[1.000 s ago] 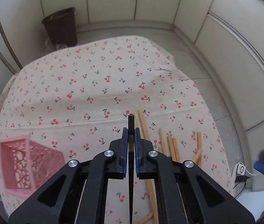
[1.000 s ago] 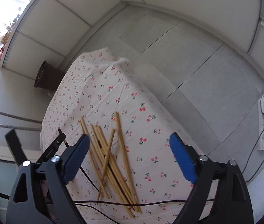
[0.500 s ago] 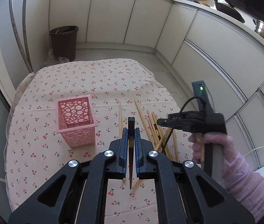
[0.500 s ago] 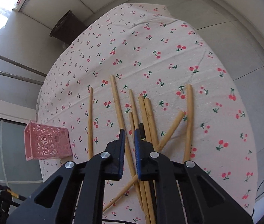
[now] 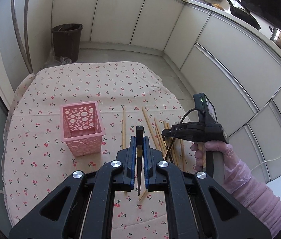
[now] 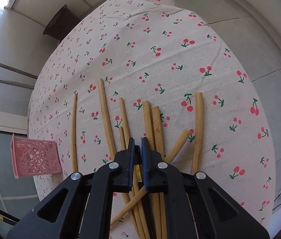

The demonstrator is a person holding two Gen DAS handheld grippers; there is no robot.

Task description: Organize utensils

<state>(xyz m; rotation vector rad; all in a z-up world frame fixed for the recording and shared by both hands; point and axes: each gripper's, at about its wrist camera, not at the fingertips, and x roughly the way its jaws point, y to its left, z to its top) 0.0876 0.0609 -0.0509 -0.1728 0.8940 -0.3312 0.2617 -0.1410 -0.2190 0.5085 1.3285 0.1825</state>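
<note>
The left gripper (image 5: pixel 139 146) hung above the table with its blue pads pressed on a dark chopstick (image 5: pixel 139 139), whose thick squared end stuck out past the fingertips while the thin tip ran back between the arms.

The pink basket (image 5: pixel 81 137), a square holder with round cut-outs, stood upright on the cherry-print tablecloth (image 5: pixel 80 83) just left of that gripper. Through its open top only its own perforated walls and floor showed; I could see no utensil in it. In the right wrist view the same pink basket (image 6: pixel 34 159) sat at the far left edge of the cloth.

To the right of it lay the bamboo chopsticks (image 5: pixel 160 135), a loose crossed heap, with one single stick (image 5: pixel 123 127) lying apart, between the heap and the basket.

A gloved hand (image 5: pixel 216 155) in a pale pink sleeve held the right gripper (image 6: pixel 137 147) low over that heap. Its jaws had just closed down to a narrow slit, and between the pads showed a dark chopstick with a yellowish band (image 6: pixel 137 167); the pads appeared to press on it, though little of the stick was visible. The bamboo chopsticks (image 6: pixel 154 123) fanned out on the cloth directly beneath and beyond its fingertips.

A brown bin (image 5: pixel 66 37) stood on the floor past the table, against the white cabinets; its contents I could not make out.
</note>
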